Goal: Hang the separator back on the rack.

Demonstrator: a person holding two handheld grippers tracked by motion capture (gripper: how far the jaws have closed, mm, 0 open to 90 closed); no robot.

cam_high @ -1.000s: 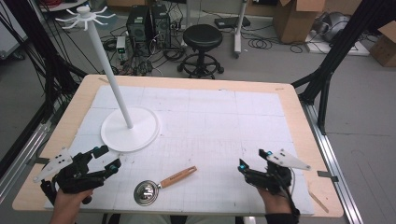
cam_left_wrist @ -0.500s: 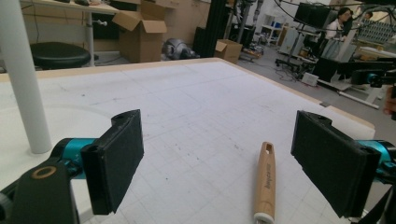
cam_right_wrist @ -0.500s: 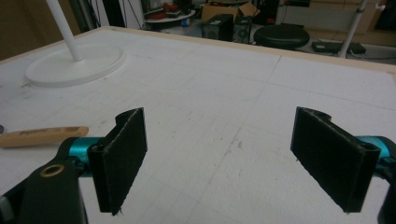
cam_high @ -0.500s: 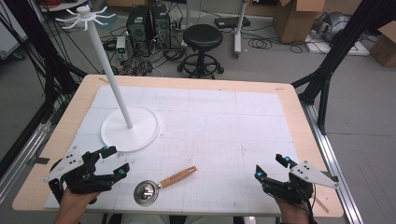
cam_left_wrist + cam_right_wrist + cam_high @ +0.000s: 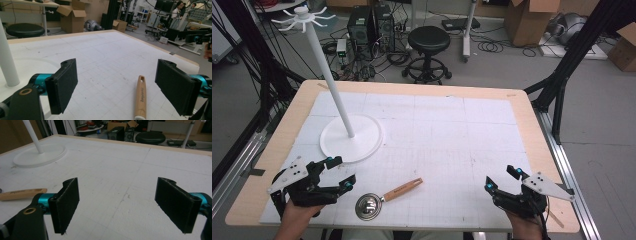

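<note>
A small metal ladle (image 5: 368,206) with a wooden handle (image 5: 402,190) lies near the table's front edge, left of centre. My left gripper (image 5: 339,173) is open just left of it, jaws spread wide and empty. In the left gripper view, the wooden handle (image 5: 141,96) lies on the table between and beyond my left gripper's (image 5: 117,90) jaws. My right gripper (image 5: 501,178) rests open and empty at the front right. In the right gripper view, my right gripper (image 5: 117,205) faces bare white mat, with the handle (image 5: 22,194) off to the left.
A white stand with a round base (image 5: 352,137), a leaning pole (image 5: 329,75) and a hooked top (image 5: 303,15) sits at the left of the white mat (image 5: 442,130). Beyond the table stand a black stool (image 5: 428,40), cardboard boxes and cables.
My right gripper has drawn back toward the front right corner of the table. My left gripper has shifted slightly right, toward the ladle. Both stay open.
</note>
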